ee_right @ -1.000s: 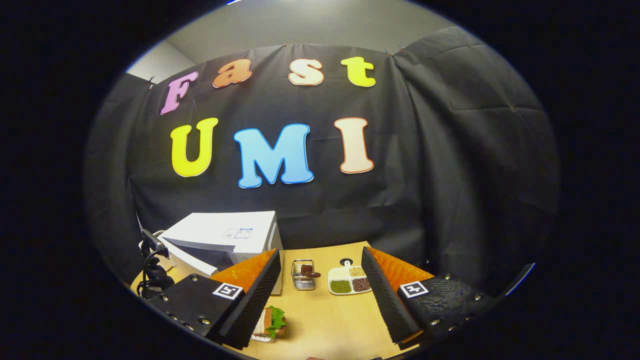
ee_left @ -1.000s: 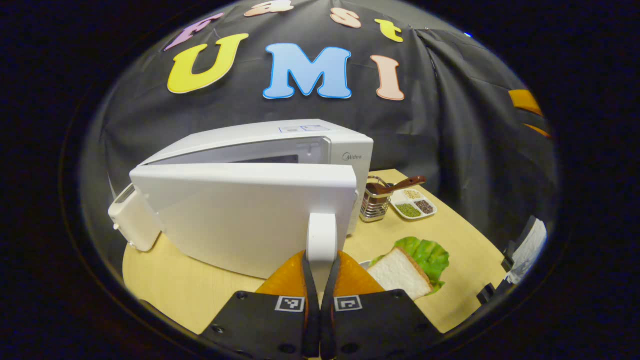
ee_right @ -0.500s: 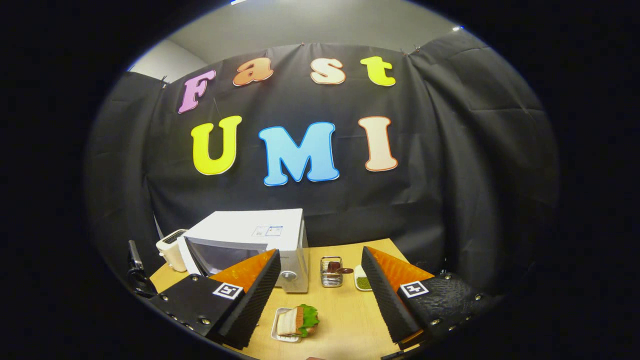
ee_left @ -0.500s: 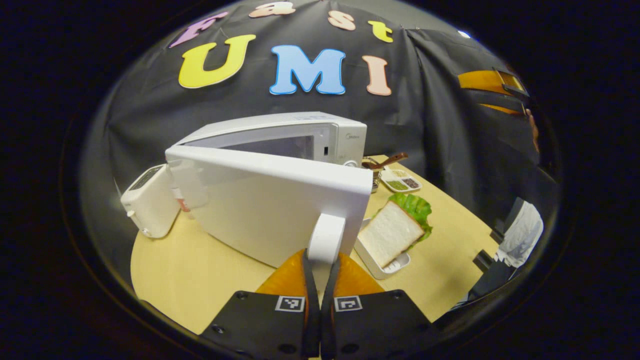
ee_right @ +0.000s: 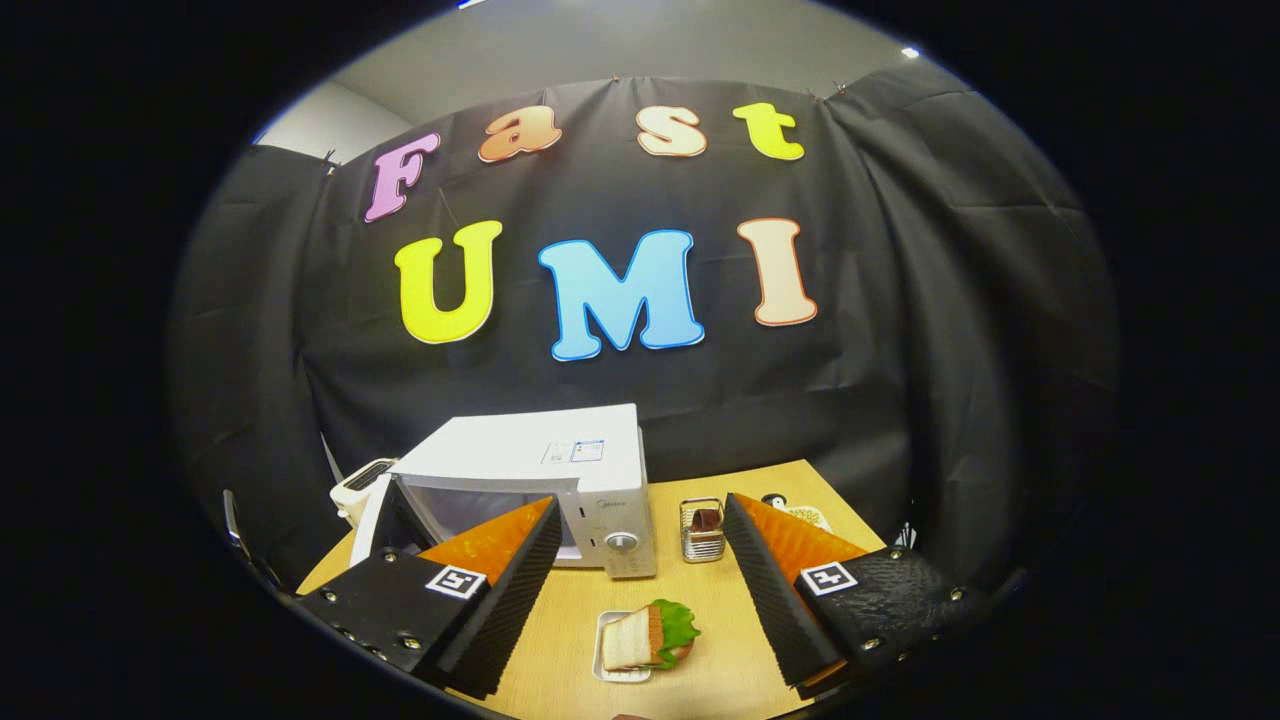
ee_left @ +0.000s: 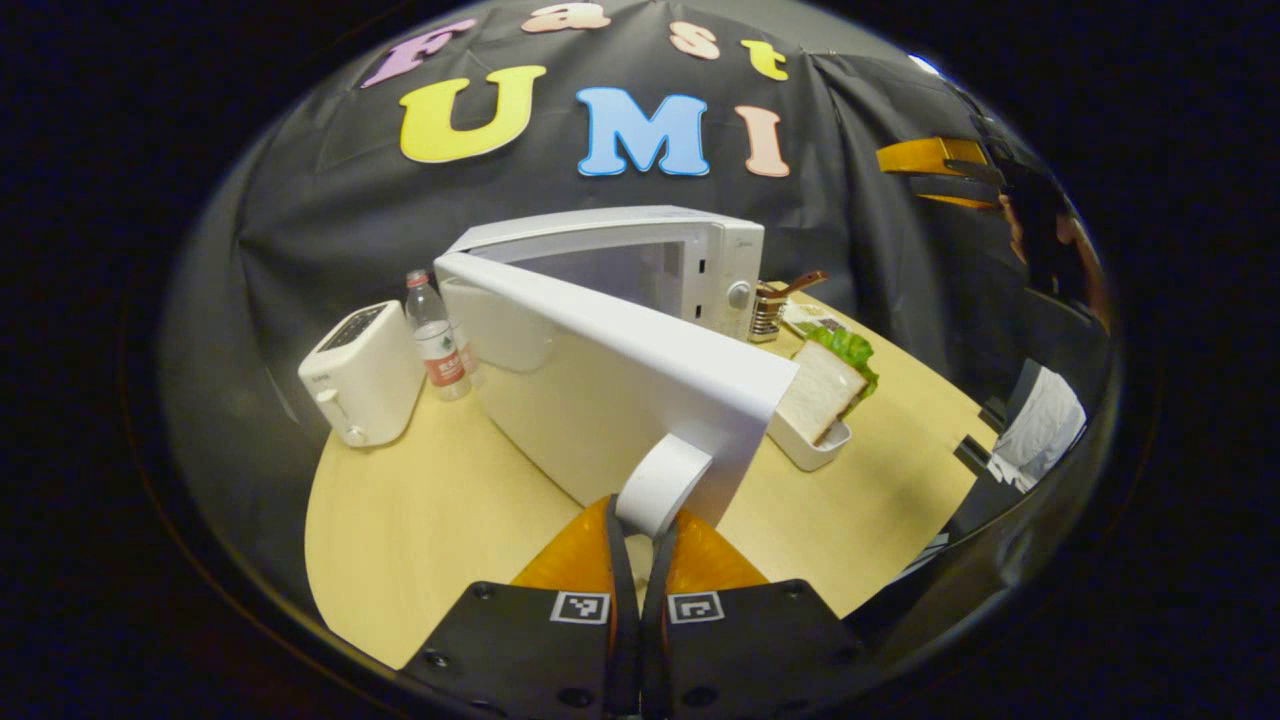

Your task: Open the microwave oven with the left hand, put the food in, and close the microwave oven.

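1. Left gripper view: the left gripper (ee_left: 638, 520) has its jaws clamped on the white door handle (ee_left: 662, 483) of the microwave oven (ee_left: 640, 265), both fingers pressing its lower end. The door (ee_left: 610, 395) stands swung well out from the cavity. To do this step well, I judge the pull should follow the arc of the hinge, not a straight line, so the handle does not twist out of the jaws, and it should go on until the opening is wide enough for the tray.

2. The food, a sandwich (ee_left: 825, 375) of bread and lettuce in a white tray (ee_left: 810, 447), sits on the table (ee_left: 420, 520) just beyond the door's free edge, right of it. The door edge passes close to the tray, so the swing needs care not to knock it. A toaster (ee_left: 362, 372) and a water bottle (ee_left: 435, 335) stand to the left, well clear.

3. Against the earlier frame, the door has opened further: more of the cavity and the control knob show, and the bottle has come into sight behind the door.

4. Right gripper view: the right gripper (ee_right: 640, 585) hangs above the table with jaws spread wide, gripping nothing. The sandwich (ee_right: 648, 637) lies below and between its fingers, in front of the microwave oven (ee_right: 560, 480), a good place to wait.

5. Compared with before, the sandwich sits more centrally between the fingers and the oven's open front shows more fully.
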A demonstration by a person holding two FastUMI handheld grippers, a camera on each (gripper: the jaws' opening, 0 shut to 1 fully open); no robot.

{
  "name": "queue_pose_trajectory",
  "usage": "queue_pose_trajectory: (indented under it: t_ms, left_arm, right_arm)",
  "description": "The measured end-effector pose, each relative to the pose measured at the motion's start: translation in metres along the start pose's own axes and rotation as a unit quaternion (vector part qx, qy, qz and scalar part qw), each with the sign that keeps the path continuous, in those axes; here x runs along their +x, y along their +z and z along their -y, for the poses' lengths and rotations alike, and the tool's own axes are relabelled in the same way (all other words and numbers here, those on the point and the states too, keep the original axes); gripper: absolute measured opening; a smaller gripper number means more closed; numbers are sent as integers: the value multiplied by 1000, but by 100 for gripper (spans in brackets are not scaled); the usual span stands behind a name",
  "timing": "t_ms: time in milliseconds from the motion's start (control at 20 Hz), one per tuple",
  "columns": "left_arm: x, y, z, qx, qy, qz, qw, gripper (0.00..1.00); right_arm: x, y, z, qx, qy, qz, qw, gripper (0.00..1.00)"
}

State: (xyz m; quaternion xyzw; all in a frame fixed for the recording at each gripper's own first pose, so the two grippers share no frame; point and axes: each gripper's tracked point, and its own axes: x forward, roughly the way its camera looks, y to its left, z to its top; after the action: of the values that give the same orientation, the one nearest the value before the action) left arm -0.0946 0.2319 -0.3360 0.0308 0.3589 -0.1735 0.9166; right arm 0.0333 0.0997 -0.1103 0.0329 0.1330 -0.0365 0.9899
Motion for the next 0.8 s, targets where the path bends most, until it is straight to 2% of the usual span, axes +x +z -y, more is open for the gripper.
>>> queue_pose_trajectory:
  t_ms: [450,700,750,800]
  left_arm:
    - [-49,-34,-112,-36,46,16,998,7]
    - [-57,-40,-146,-47,62,28,997,5]
    - [-59,-44,-147,-63,53,30,996,7]
    - [-64,-42,-150,-72,60,38,995,14]
  right_arm:
    - [1,-14,-57,-33,20,-13,999,98]
    - [5,-28,-79,-49,32,-30,998,99]
    - [6,-31,-82,-51,33,-34,998,99]
    - [7,-34,-85,-53,35,-38,997,99]
